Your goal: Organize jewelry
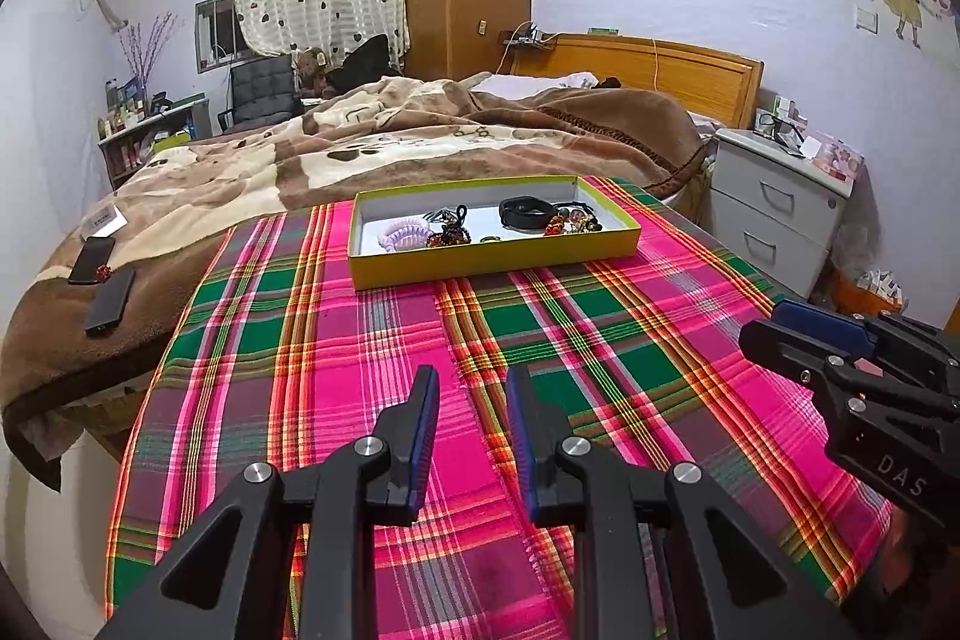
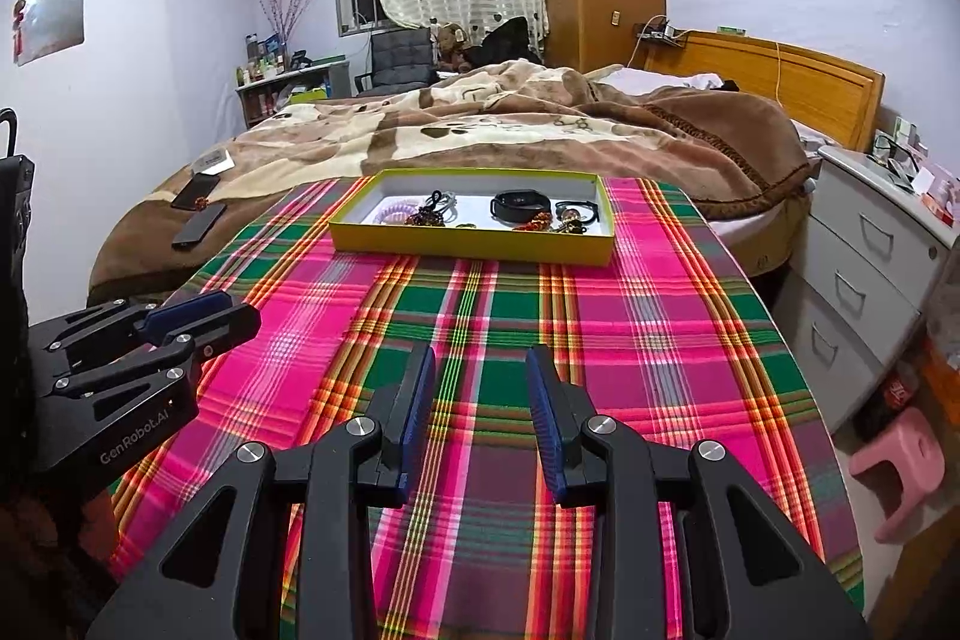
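Yellow jewelry tray [image 1: 492, 262] well ahead of both empty, parted claws [image 1: 469, 382] [image 2: 480, 361].

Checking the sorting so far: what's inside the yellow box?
Inside the box: a lilac coil hair tie, a black band, beaded pieces and small trinkets. The near wall hides the front strip of the floor.

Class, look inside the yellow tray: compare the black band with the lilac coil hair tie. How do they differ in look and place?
The black band is dark, smooth and flat-strapped; the lilac coil hair tie is pale and spiralled like a phone cord. The band lies right of the tray's middle, while the hair tie lies toward the left. Both are closed loops lying flat in the yellow tray, untouched by either tool.
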